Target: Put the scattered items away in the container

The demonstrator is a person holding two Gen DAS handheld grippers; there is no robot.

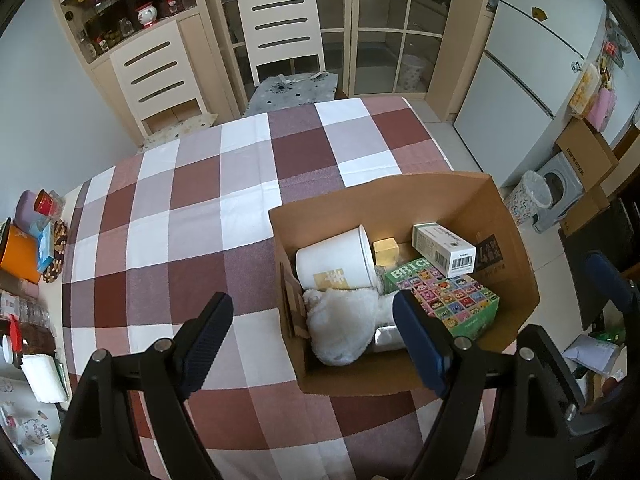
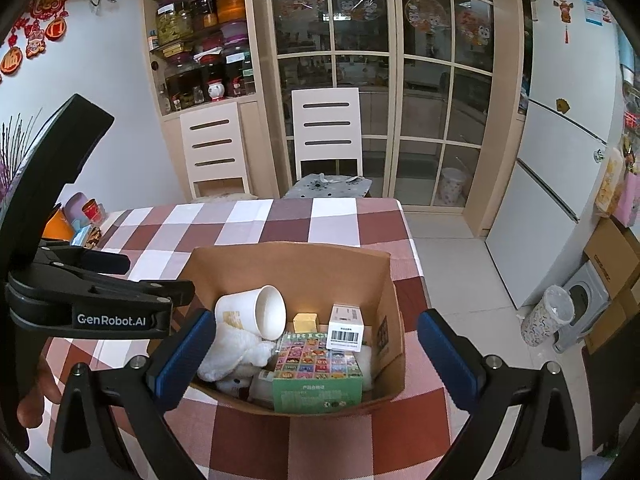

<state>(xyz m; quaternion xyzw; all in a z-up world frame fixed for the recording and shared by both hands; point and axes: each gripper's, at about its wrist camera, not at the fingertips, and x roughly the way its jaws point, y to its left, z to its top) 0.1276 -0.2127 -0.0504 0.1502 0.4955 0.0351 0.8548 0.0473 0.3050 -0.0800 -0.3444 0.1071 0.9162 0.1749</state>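
An open cardboard box [image 1: 512,248] [image 2: 304,264] stands on the checked tablecloth near the table's right edge. Inside lie a white paper cup [image 1: 336,260] [image 2: 256,312] on its side, a white plush toy [image 1: 344,324] [image 2: 236,352], a green brick box [image 1: 452,300] [image 2: 320,372], a small white carton with a barcode [image 1: 444,248] [image 2: 346,328] and a small yellow box [image 1: 386,250] [image 2: 306,322]. My left gripper [image 1: 312,320] hovers open over the box's near left corner, nothing between its fingers. My right gripper [image 2: 316,344] hangs open above the box's front, empty.
Two cream chairs [image 1: 280,28] [image 2: 326,132] stand at the table's far side. Cups, a tissue pack and jars [image 1: 36,236] crowd the table's left end. A fridge [image 2: 568,128], a patterned bin [image 2: 548,316] and cardboard boxes [image 1: 588,156] stand on the floor to the right.
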